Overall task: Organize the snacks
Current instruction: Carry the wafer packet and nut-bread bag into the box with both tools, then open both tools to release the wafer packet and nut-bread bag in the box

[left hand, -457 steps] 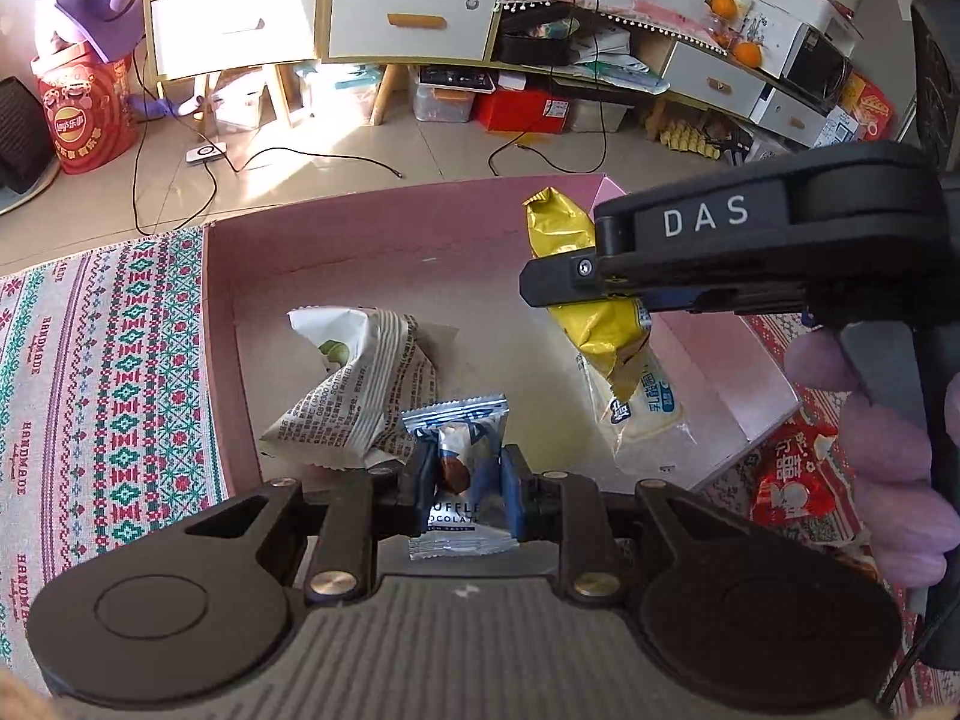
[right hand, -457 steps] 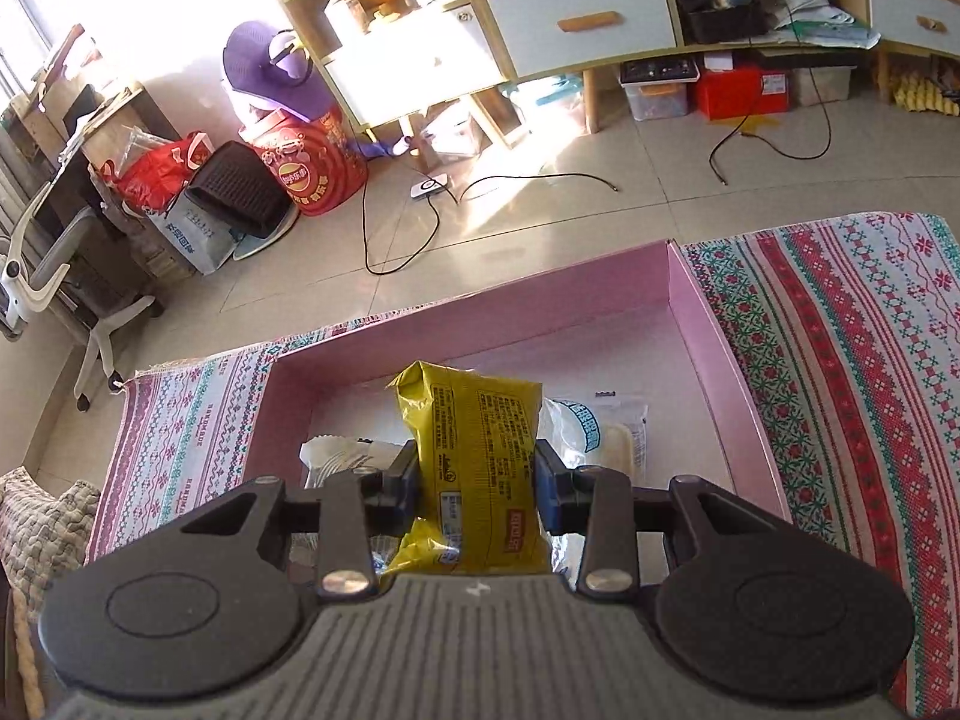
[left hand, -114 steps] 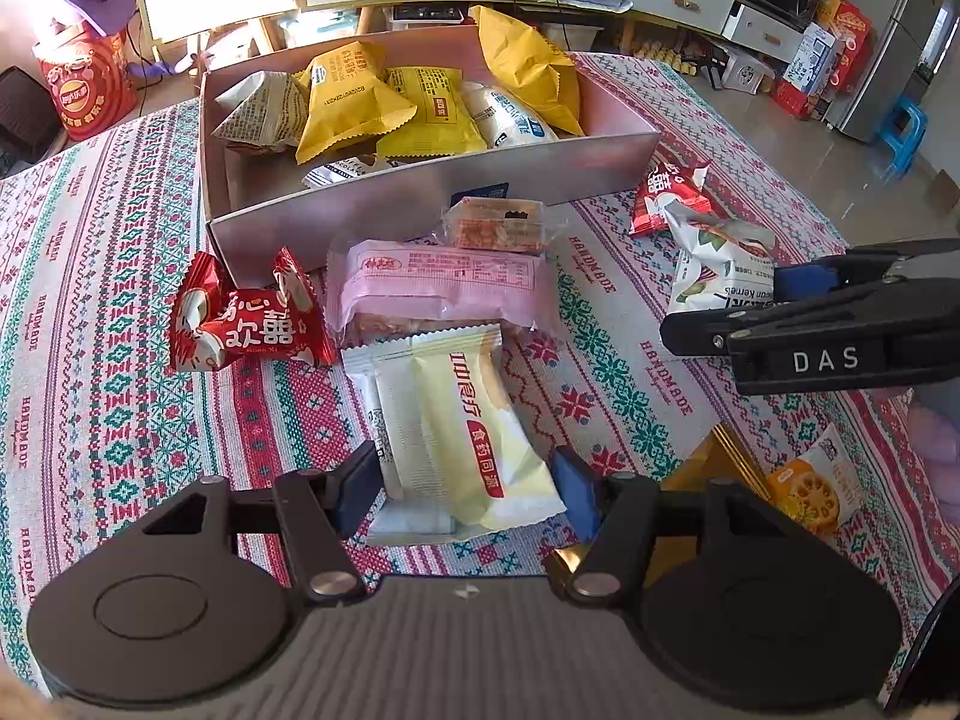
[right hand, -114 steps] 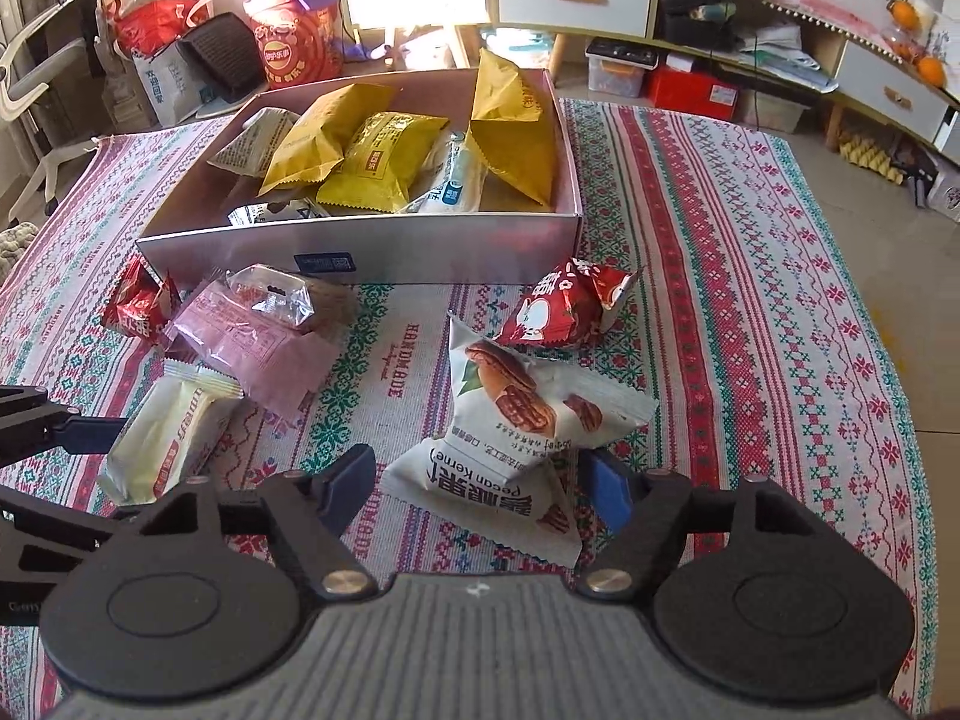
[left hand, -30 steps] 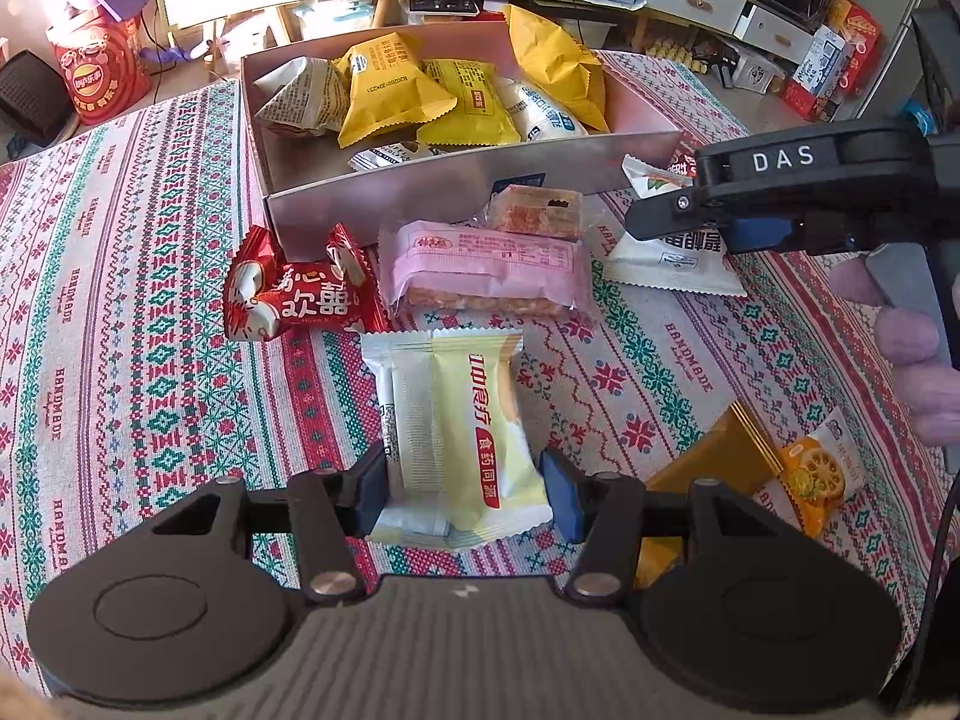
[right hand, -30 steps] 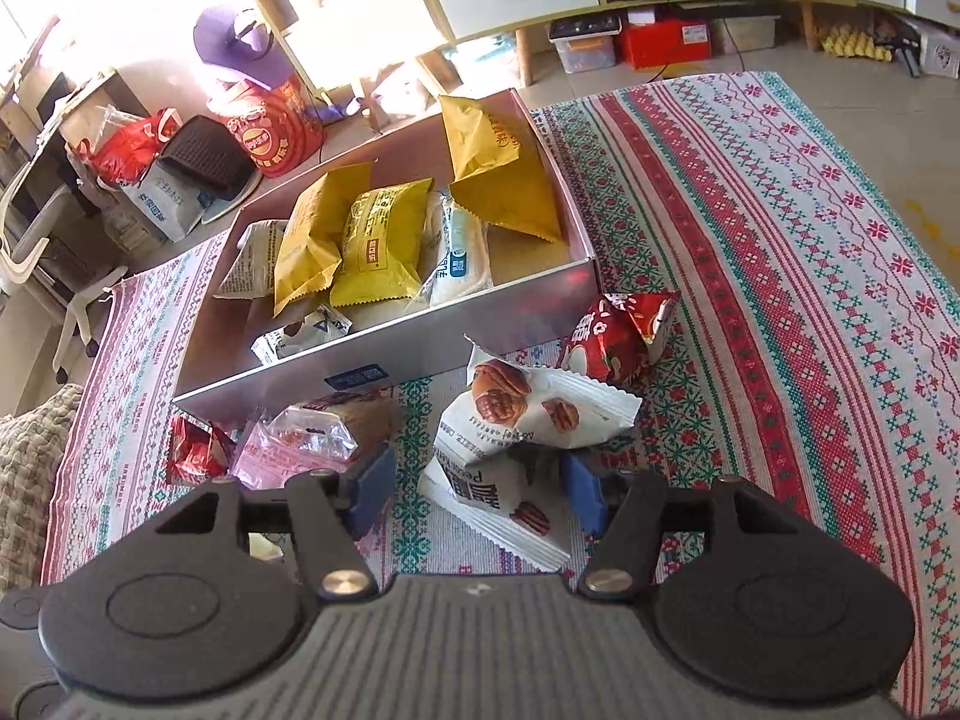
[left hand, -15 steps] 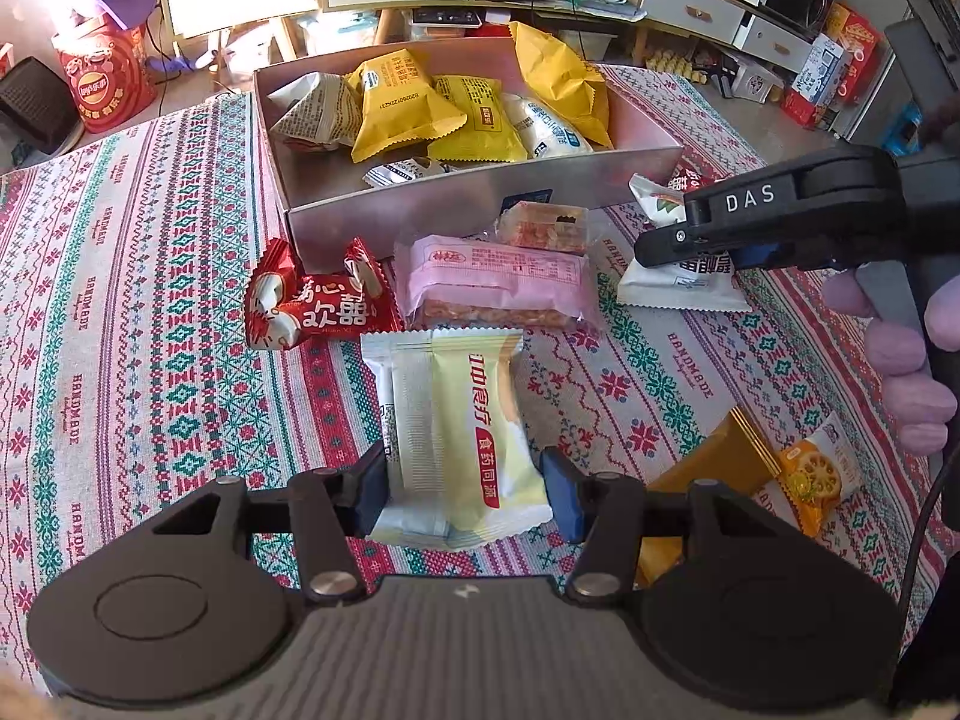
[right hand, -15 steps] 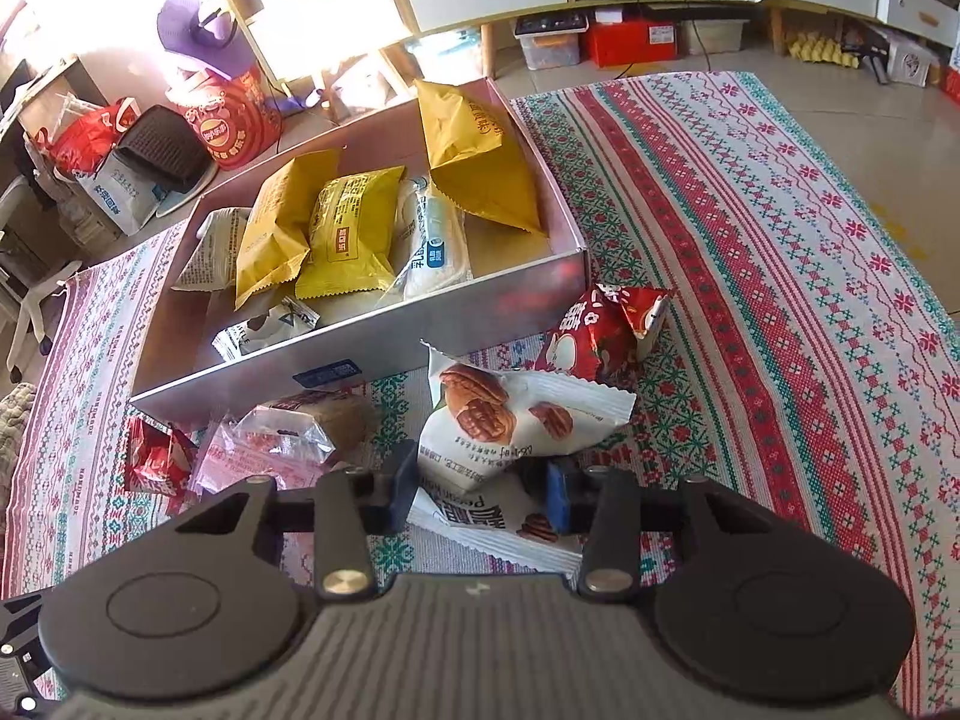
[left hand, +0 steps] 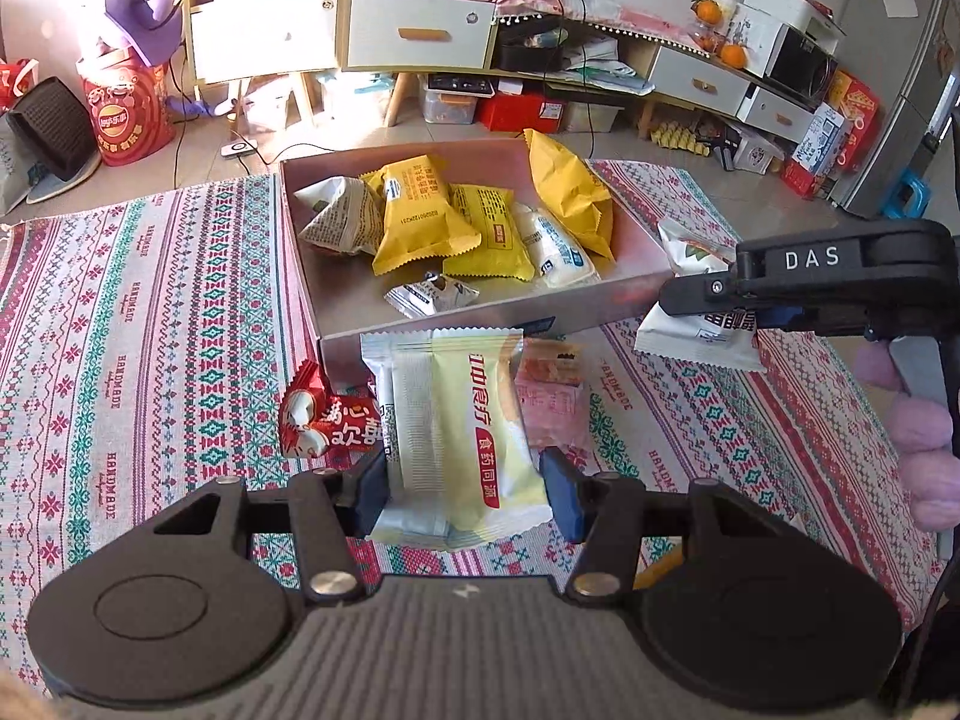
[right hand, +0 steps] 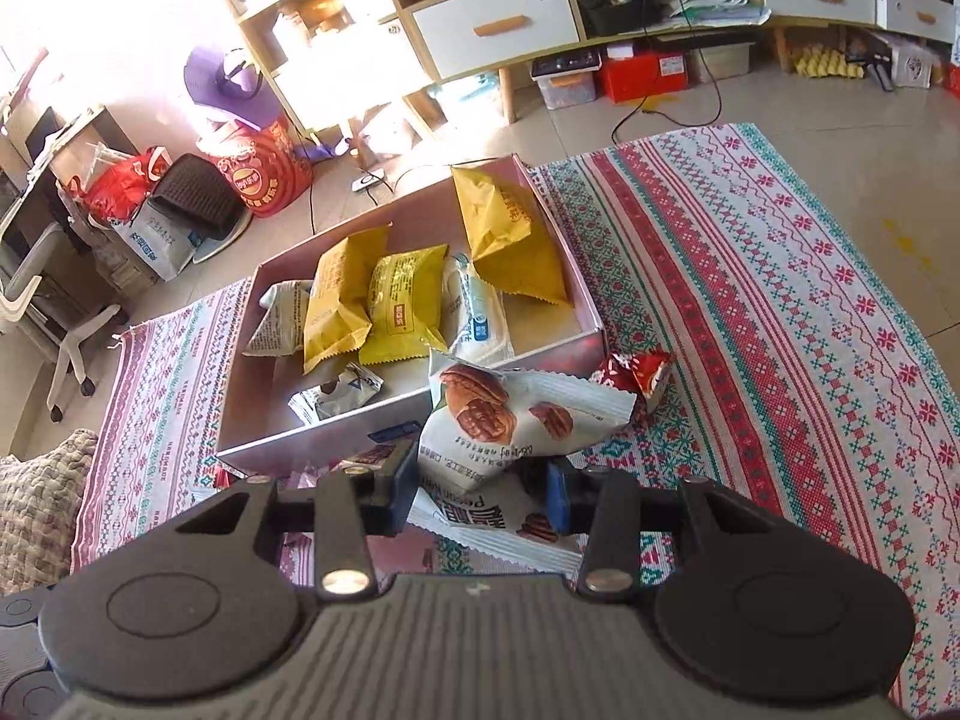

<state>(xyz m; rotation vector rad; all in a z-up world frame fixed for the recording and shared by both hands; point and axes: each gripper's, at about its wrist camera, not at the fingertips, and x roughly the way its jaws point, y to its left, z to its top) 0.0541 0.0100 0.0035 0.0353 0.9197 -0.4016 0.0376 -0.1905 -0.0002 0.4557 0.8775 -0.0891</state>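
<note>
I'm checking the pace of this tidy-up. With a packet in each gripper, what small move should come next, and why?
Probably carry both forward over the pink box and let go. The left gripper clamps the pale yellow packet, the right gripper the pecan packet, both just short of the box's near wall, and bare floor shows inside.

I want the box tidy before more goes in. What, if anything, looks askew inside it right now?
One dark yellow packet leans up against the right wall of the pink box instead of lying flat. The other packets overlap in a loose pile toward the back, and a small silver wrapper lies alone in front. Nothing looks torn or spilled.
</note>
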